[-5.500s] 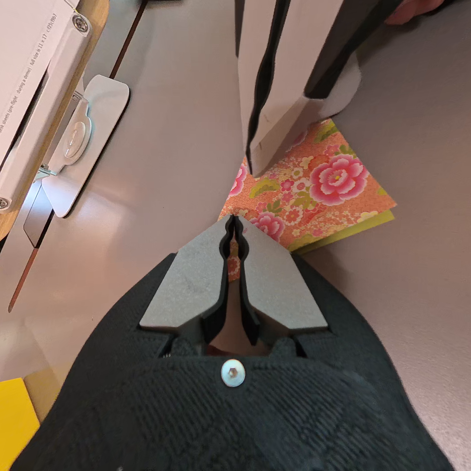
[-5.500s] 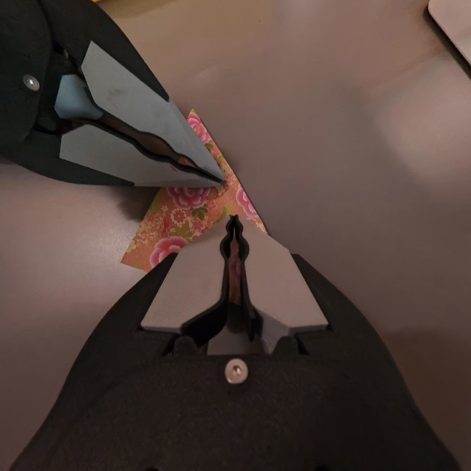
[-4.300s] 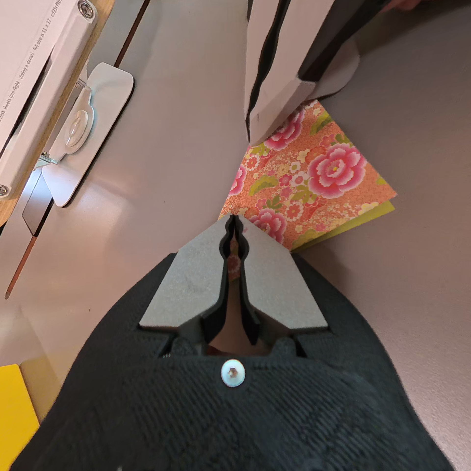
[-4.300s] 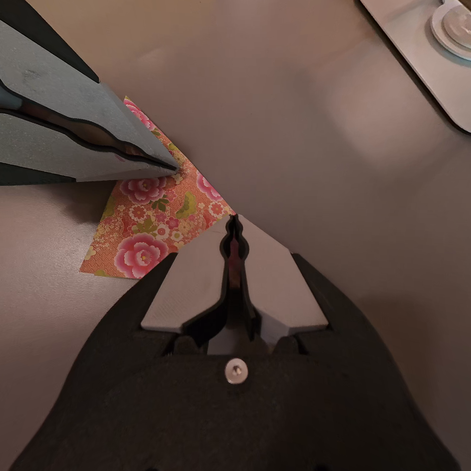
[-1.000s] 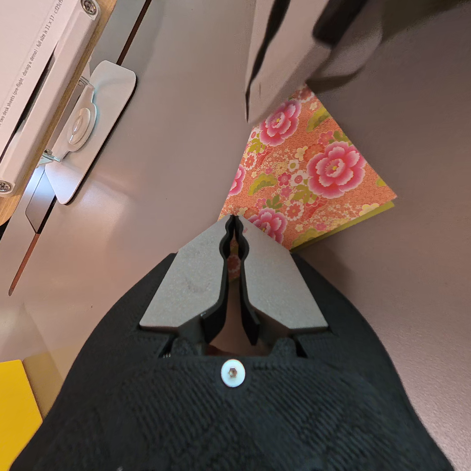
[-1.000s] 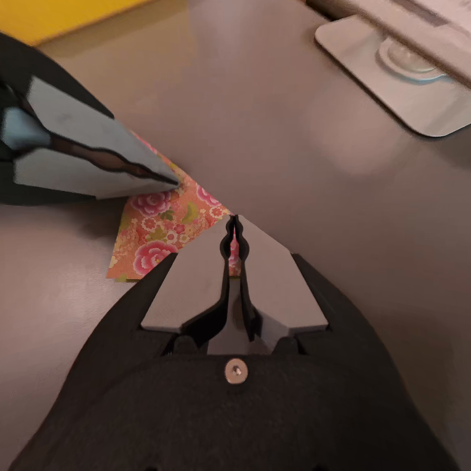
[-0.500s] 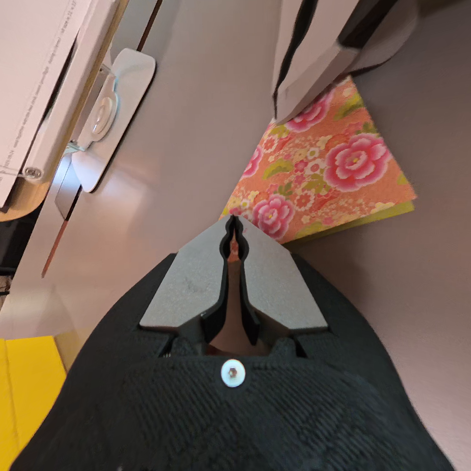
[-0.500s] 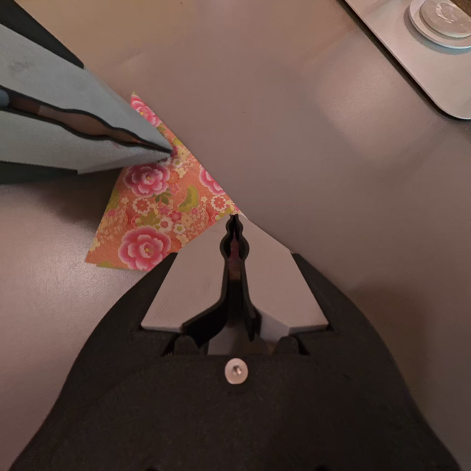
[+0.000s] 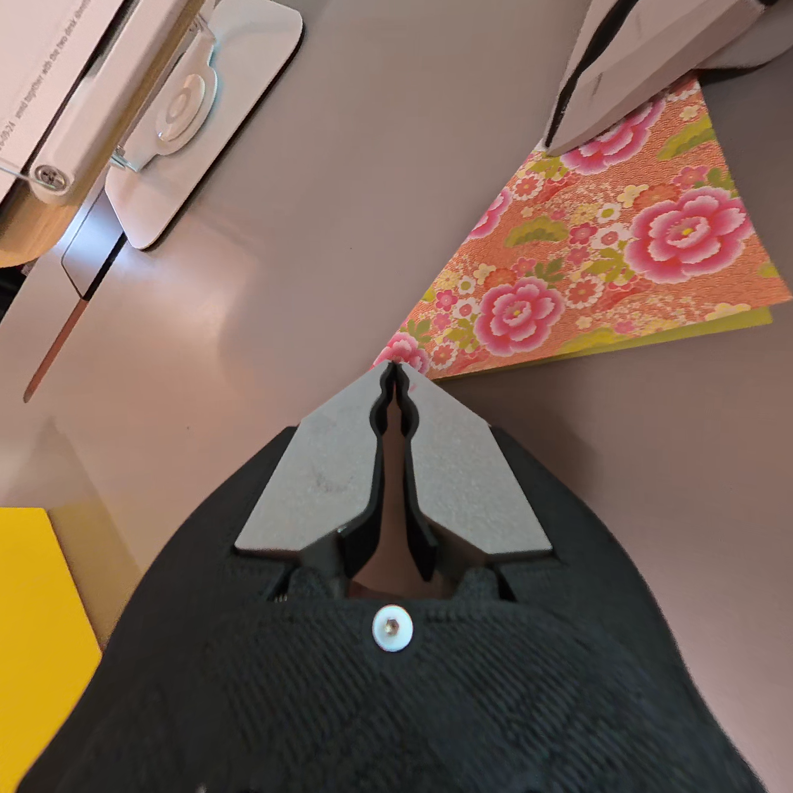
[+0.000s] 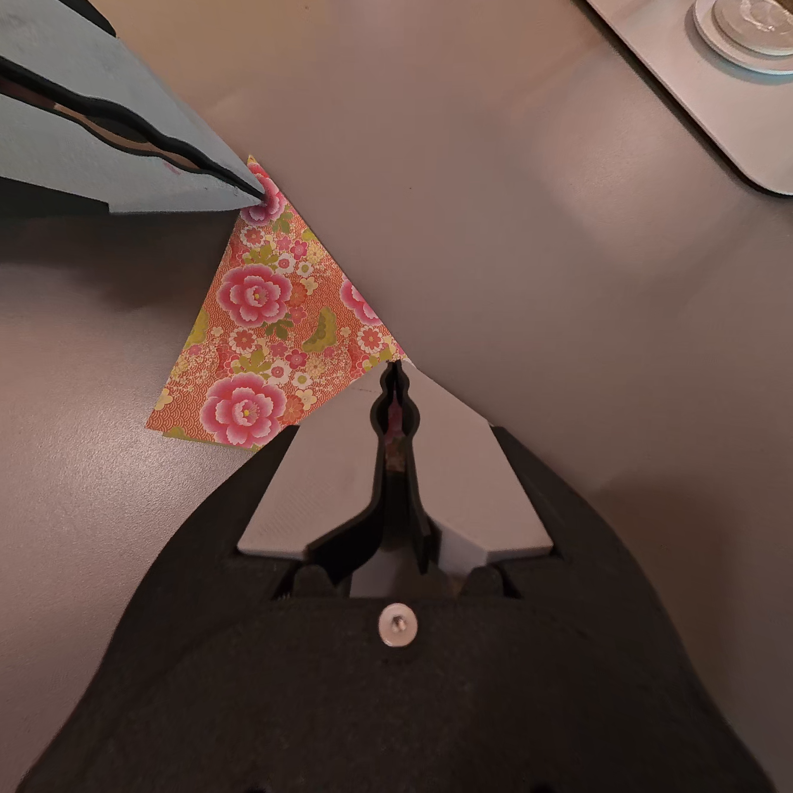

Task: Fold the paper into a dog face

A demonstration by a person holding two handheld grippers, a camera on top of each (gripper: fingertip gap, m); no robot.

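A grey worktop [image 9: 300, 257] with a soft sheen carries everything. At its far edge lies a flat silver plate with rounded corners [image 9: 206, 128], a clear round disc [image 10: 755, 30] set on it, under a white bar with a screw head [image 9: 51, 178] and a printed white sheet [image 9: 47, 73]. A yellow panel [image 9: 30, 635] shows at the lower left of the left wrist view.

Hidden and cut-off parts

The right gripper [image 10: 394, 364] covered one corner of the floral paper [image 10: 274, 326], and the left gripper [image 10: 257, 195] covered the opposite corner. In the left wrist view the picture's edge cut off the paper's right side, the yellow sheet [image 9: 34, 643] and the white stand [image 9: 201, 107].
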